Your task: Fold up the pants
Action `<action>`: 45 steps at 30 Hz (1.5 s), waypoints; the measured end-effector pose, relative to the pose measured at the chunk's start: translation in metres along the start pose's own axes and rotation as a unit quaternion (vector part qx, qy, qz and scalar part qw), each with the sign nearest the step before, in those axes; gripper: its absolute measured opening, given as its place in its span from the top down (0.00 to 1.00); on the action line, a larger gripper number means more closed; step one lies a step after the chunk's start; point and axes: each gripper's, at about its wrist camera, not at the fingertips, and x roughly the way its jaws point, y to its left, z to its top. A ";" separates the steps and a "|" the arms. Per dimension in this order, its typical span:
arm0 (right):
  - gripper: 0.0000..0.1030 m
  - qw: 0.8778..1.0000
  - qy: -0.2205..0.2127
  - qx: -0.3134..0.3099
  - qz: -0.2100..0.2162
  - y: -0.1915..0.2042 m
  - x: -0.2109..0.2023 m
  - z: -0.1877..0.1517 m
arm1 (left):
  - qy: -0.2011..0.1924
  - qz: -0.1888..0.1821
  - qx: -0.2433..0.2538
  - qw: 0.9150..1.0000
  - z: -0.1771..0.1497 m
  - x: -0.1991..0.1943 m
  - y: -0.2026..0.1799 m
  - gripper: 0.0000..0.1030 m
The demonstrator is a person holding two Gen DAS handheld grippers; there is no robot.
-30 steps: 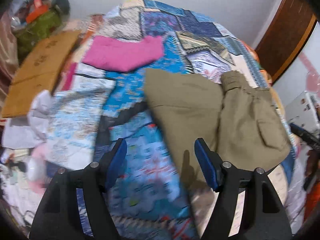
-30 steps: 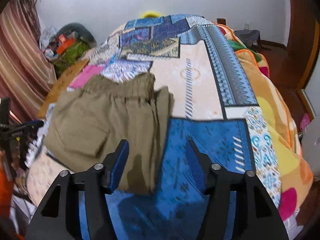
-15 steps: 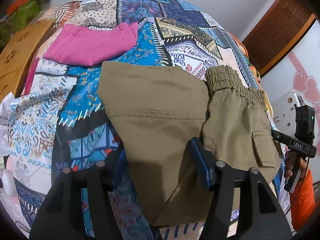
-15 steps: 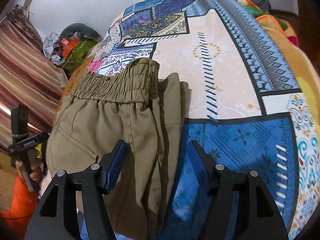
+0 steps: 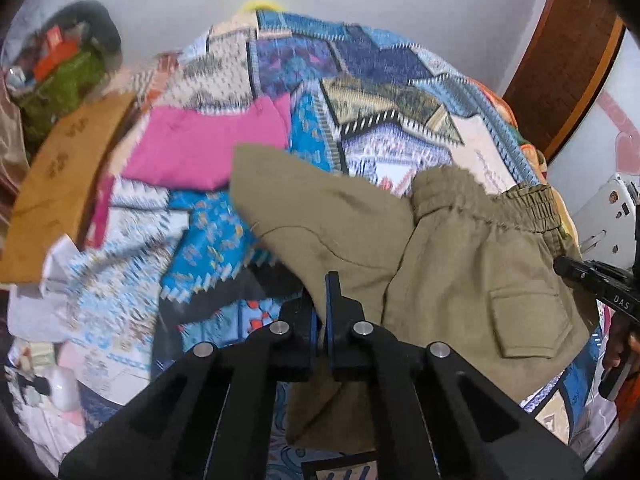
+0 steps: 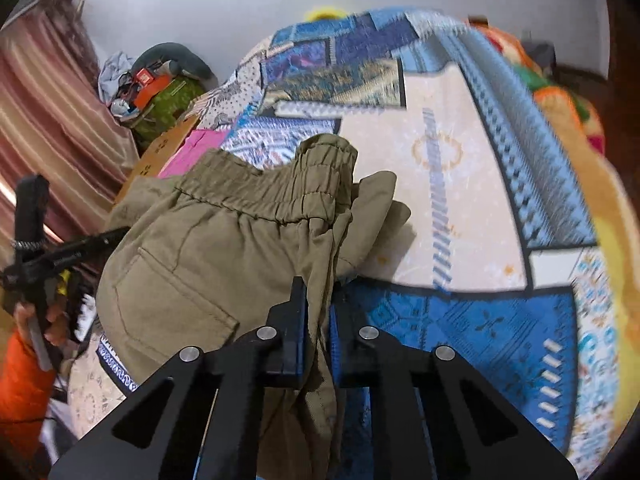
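The olive pants (image 5: 460, 264) are lying across the middle and right of the left wrist view, on a patchwork bedspread (image 5: 372, 76) that is filling most of both pictures. In that view the left gripper (image 5: 326, 292) is sitting at lower centre with its jaws just closed together — the blue pads are pinching a thin edge of the olive cloth, which is lifting into a peak toward them. The elastic waistband is bunching at the right, a flap pocket showing below it. In the right wrist view the pants (image 6: 224, 248) are filling the centre left, and the right gripper (image 6: 318, 312) at lower centre has likewise just closed, a thick fold of the fabric running down between its pads. A folded pink garment (image 5: 204, 148) is lying in the upper left of the left view, just beyond the pants. At the left edge of the right view, a hand (image 6: 48, 320) in an orange sleeve is holding the other gripper's handle.
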 end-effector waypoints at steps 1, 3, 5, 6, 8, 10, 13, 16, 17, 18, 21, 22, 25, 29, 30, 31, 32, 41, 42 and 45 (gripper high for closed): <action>0.93 1.000 -0.005 -0.006 -0.003 0.002 -0.004 0.003 | -0.008 0.001 0.005 1.000 0.004 -0.006 -0.002 0.97; 0.93 1.000 -0.017 -0.009 -0.002 0.006 -0.011 0.011 | -0.018 0.004 0.020 1.000 0.010 -0.016 -0.005 0.97; 0.93 0.999 -0.028 -0.017 -0.001 0.012 -0.018 0.020 | -0.034 0.014 0.032 0.999 0.017 -0.027 -0.009 0.97; 0.93 0.999 -0.035 -0.022 -0.002 0.017 -0.023 0.026 | -0.040 0.017 0.037 0.998 0.020 -0.032 -0.010 0.97; 0.94 0.998 -0.045 -0.033 -0.004 0.025 -0.025 0.037 | -0.055 0.024 0.042 0.997 0.029 -0.041 -0.010 0.97; 0.94 0.997 -0.057 -0.043 -0.006 0.033 -0.029 0.046 | -0.068 0.029 0.043 0.996 0.038 -0.049 -0.006 0.97; 0.94 0.996 -0.074 -0.057 -0.007 0.044 -0.032 0.066 | -0.086 0.035 0.040 0.995 0.055 -0.059 0.004 0.97; 0.94 0.994 -0.086 -0.071 -0.005 0.054 -0.031 0.087 | -0.103 0.043 0.035 0.993 0.071 -0.066 0.017 0.97; 0.94 0.993 -0.091 -0.077 -0.005 0.059 -0.028 0.096 | -0.108 0.047 0.033 0.993 0.076 -0.068 0.021 0.97; 0.94 0.992 -0.093 -0.082 -0.004 0.063 -0.026 0.102 | -0.112 0.050 0.030 0.992 0.082 -0.068 0.027 0.97; 0.94 0.990 -0.101 -0.094 0.001 0.076 -0.015 0.125 | -0.121 0.062 0.022 0.990 0.098 -0.067 0.045 0.97; 0.94 0.990 -0.102 -0.097 0.003 0.080 -0.010 0.132 | -0.122 0.067 0.019 0.990 0.103 -0.065 0.052 0.97; 0.94 0.989 -0.103 -0.109 0.009 0.093 0.009 0.154 | -0.123 0.082 0.012 0.989 0.118 -0.054 0.075 0.97; 0.94 0.986 -0.103 -0.127 0.012 0.113 0.042 0.178 | -0.122 0.099 -0.002 0.988 0.137 -0.034 0.107 0.97; 0.94 0.986 -0.101 -0.132 0.010 0.116 0.052 0.183 | -0.121 0.103 -0.005 0.987 0.141 -0.027 0.115 0.97; 0.94 0.986 -0.099 -0.137 0.009 0.121 0.061 0.188 | -0.117 0.107 -0.009 0.987 0.146 -0.018 0.124 0.97; 0.94 0.985 -0.095 -0.142 0.007 0.126 0.076 0.195 | -0.114 0.112 -0.013 0.987 0.151 -0.009 0.132 0.97; 0.94 0.985 -0.072 -0.155 0.003 0.138 0.161 0.219 | -0.079 0.139 -0.041 0.986 0.168 0.079 0.191 0.97; 0.94 0.986 -0.067 -0.154 0.002 0.137 0.168 0.220 | -0.070 0.141 -0.044 0.987 0.167 0.090 0.196 0.97; 0.94 0.987 -0.044 -0.154 -0.002 0.137 0.192 0.215 | -0.038 0.137 -0.058 0.988 0.159 0.125 0.210 0.97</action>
